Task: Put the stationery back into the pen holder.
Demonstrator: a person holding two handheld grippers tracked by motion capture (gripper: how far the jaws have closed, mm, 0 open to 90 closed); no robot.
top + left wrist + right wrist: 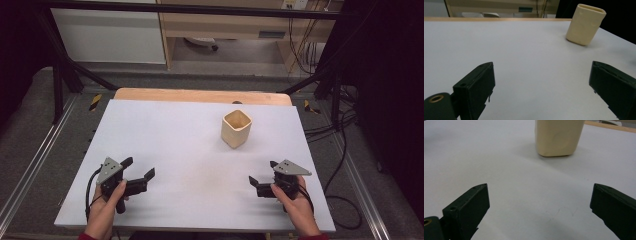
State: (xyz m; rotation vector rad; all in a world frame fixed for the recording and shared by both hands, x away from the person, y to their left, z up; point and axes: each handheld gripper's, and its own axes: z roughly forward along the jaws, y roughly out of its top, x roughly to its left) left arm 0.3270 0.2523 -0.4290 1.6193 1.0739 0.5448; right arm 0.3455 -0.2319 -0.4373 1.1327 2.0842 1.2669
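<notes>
High view: cream cup [236, 128], squarish rim, upright on white table [190, 140], right of centre, far half. Left gripper [139, 174] and right gripper [263, 172] near edge, jaws wide apart, holding nothing.
Left gripper view: cup [585, 24] far right, whole.
Right gripper view: cup [558, 137] ahead, top cut off.

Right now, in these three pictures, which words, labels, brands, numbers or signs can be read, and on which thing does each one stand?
No text can be read in any view.
Small label on the wooden cabinet behind the table: too blurred to read.
Beige cup: plain, no print visible.
Left gripper and right gripper: no marking visible.
Yellow-black hazard tape on the floor frame: stripes, no words.
</notes>
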